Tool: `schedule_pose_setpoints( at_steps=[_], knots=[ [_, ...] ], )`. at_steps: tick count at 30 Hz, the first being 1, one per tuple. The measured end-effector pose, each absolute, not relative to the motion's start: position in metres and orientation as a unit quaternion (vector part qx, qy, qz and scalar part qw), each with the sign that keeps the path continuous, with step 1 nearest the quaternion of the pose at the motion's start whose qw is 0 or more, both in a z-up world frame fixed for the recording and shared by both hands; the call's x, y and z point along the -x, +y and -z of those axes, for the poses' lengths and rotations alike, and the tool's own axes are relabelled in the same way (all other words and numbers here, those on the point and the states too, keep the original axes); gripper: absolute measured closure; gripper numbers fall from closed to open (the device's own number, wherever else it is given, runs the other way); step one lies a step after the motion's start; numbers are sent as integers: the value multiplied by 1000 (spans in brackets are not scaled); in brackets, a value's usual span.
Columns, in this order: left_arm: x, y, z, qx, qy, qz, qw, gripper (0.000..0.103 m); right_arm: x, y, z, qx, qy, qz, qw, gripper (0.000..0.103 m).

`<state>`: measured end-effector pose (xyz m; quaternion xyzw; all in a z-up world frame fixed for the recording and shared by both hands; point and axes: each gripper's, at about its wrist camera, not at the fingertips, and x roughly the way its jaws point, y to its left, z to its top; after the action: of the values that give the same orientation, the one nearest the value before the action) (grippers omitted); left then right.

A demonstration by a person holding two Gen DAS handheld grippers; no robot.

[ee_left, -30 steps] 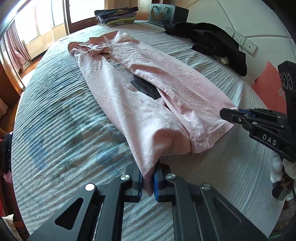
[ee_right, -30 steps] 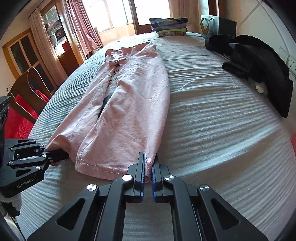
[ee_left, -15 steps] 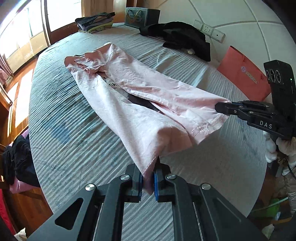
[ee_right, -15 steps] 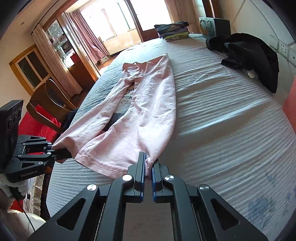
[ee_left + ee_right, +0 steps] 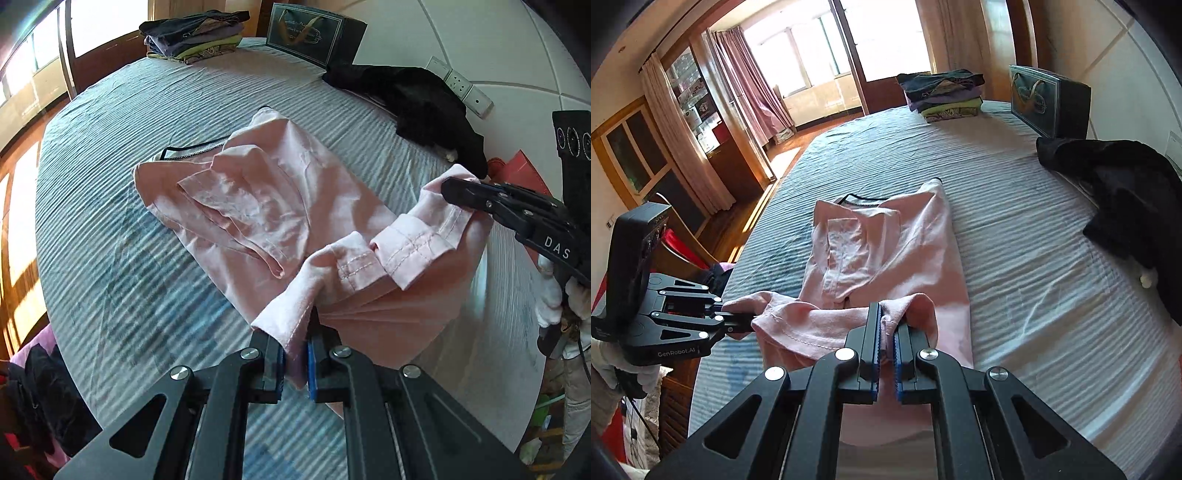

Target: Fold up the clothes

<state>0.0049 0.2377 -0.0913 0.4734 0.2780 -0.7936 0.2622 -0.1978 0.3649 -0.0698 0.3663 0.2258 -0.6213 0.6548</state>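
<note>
A pink T-shirt lies on the striped bed, its sides folded in and its dark-edged collar at the far end. Its stitched bottom hem is lifted and carried over the lower half of the shirt. My left gripper is shut on one hem corner. My right gripper is shut on the other corner, and in the left wrist view the right gripper shows at the right with pink cloth pinched in it. In the right wrist view the pink T-shirt stretches away and my left gripper holds cloth at the left.
A black garment lies at the bed's far right near wall sockets. A stack of folded clothes and a dark gift bag stand at the far end. A red bag leans by the wall. The striped bedspread is bare to the right.
Both grippers have lifted the hem and carried it forward toward the collar, so the shirt's visible length has shortened by about half. The grips have held throughout.
</note>
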Motion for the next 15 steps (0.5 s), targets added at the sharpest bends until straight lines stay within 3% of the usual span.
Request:
schedule_pose_setpoints(
  at_steps=[7,9,10,11,12,13,15],
  knots=[
    [11,123,116,-494,271,793,234,95,208,224,83,-403,234,650,601,98],
    [14,101,120,-495,272,791,233,90,214,203,86,-416,228,655,589,95],
    [15,91,122,-496,273,791,233,84,216,200,86,-421,223,660,581,83],
    [16,80,123,-497,274,790,232,58,219,197,87,-426,219,664,574,67],
    [17,76,123,-497,266,794,229,18,222,194,87,-431,214,669,566,59],
    [17,79,121,-496,248,801,224,14,224,191,88,-436,210,674,558,51],
    [15,90,114,-494,218,812,222,14,227,209,79,-424,202,696,542,51]
  ],
)
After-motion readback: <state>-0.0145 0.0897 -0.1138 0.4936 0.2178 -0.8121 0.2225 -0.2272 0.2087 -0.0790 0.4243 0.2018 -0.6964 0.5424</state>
